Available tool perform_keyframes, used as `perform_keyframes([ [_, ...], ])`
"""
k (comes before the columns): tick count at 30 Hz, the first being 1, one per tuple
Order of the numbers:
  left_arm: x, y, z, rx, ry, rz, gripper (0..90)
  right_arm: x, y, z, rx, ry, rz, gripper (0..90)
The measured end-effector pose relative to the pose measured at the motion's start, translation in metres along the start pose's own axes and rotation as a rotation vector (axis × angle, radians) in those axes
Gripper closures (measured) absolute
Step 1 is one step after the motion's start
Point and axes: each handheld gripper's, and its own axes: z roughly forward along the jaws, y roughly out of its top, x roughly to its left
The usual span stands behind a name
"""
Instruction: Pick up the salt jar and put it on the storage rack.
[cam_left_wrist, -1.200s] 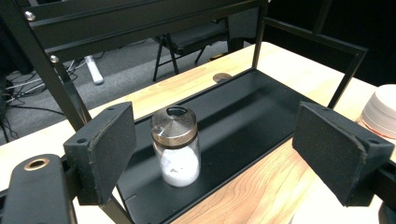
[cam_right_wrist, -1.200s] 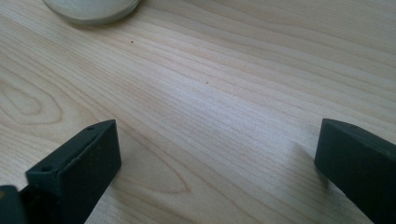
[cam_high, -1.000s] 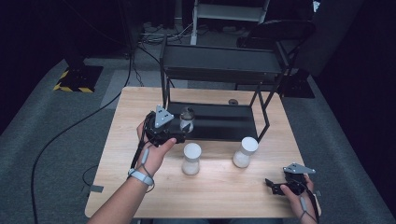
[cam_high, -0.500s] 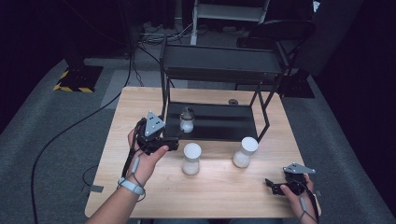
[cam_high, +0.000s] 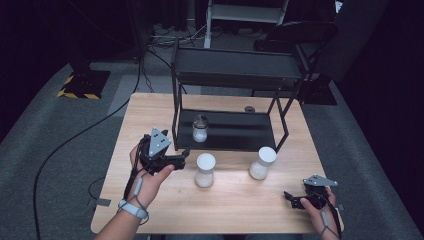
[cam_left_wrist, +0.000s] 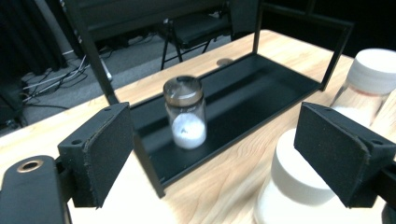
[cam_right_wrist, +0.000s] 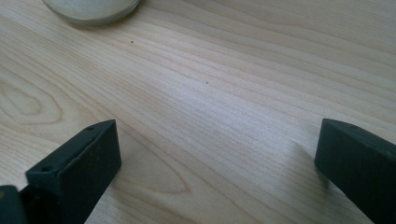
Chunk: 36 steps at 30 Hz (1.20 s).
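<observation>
A small glass jar (cam_high: 200, 128) with a metal lid and white powder stands on the lower tray of a black shelf rack (cam_high: 235, 131). In the left gripper view the jar (cam_left_wrist: 185, 112) is ahead, beyond the jaws. My left gripper (cam_high: 183, 156) (cam_left_wrist: 224, 156) hovers over the table left of a white container (cam_high: 205, 170) (cam_left_wrist: 292, 186). It is open with nothing between its jaws, which have just been opening. A second white container (cam_high: 262, 163) stands to the right. My right gripper (cam_high: 291, 199) (cam_right_wrist: 215, 163) rests open near the front right corner.
The rack has an upper shelf (cam_high: 237, 67) over the tray, on thin black posts. A small dark round object (cam_high: 249, 109) lies on the wooden table (cam_high: 235, 200) behind the rack. Cables and a chair are on the floor beyond.
My left gripper has pulled back from the jar on the tray, toward the front left of the table. The jar stays standing on the tray. The right gripper has not moved.
</observation>
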Motion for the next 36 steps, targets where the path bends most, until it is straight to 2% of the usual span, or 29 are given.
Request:
perform_keyframes([
  [18,0.001,-0.030,-0.009,0.049,0.043,-0.004,11.6,0.000,0.000,0.000,0.000,0.001,0.000,0.2],
  [25,0.006,-0.040,-0.010,0.067,0.070,-0.012,11.6,0.000,0.000,0.000,0.000,0.001,0.000,0.1],
  [29,0.006,-0.045,-0.011,0.081,0.077,0.000,11.5,-0.001,0.000,0.000,0.000,0.002,0.000,0.1],
  [36,0.009,-0.055,-0.006,0.107,0.073,-0.033,11.4,-0.001,0.000,0.000,0.000,0.003,0.000,0.1],
])
